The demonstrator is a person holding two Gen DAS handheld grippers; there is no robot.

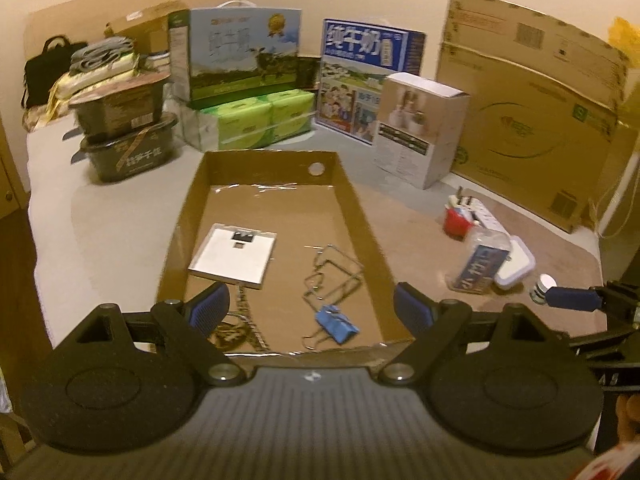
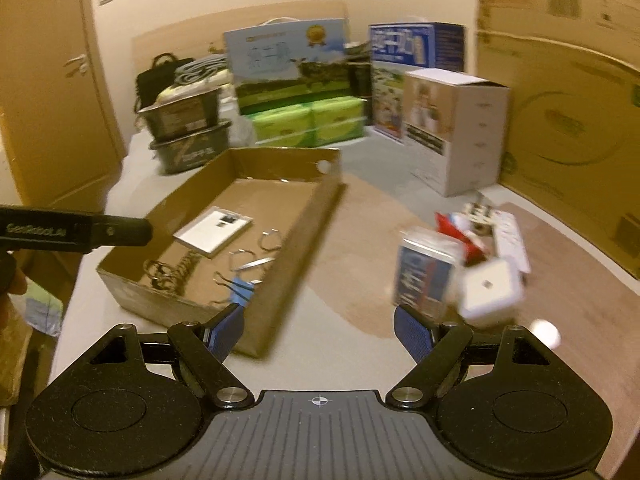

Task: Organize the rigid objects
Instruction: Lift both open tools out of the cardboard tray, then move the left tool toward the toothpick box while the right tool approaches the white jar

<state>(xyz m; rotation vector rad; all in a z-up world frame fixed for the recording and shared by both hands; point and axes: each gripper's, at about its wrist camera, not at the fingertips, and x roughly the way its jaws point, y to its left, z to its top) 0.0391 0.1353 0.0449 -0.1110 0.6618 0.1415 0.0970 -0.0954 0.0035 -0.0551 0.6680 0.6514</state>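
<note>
Cardboard tray (image 1: 362,216) sits open-topped mid-table, everything else referenced to it. Behind and right of the tray: large flat brown carton (image 1: 532,120) leaning on the wall. Directly behind the tray: green-and-blue milk gift box (image 1: 244,52) stacked on a green tissue pack (image 1: 256,120); blue-and-white milk carton box (image 1: 368,76) and a white product box (image 1: 420,128) stand further right. Behind and left of the tray: two dark tubs (image 1: 128,136) stacked. Inside the tray: white flat box (image 1: 234,256) toward its left side, wire clip handles (image 1: 332,276) near the middle, blue binder clip (image 1: 336,326) by the near wall, a dark chain-like item (image 1: 236,328) in the near-left corner, blurred. Right of the tray, on the bare tabletop, the loose cluster: clear-wrapped blue box (image 1: 482,264), white lidded square container (image 1: 516,266) touching it, white power strip (image 1: 490,216) and a red item (image 1: 458,222) behind those, small white-capped bottle (image 1: 544,286) nearest. Left gripper (image 1: 312,306) hovers over the tray's near wall, jaws spread wide, nothing between the pads. Right gripper (image 2: 318,330) is over the tabletop between the tray and the cluster, jaws likewise spread wide and empty; its view is motion-blurred on the right.
</note>
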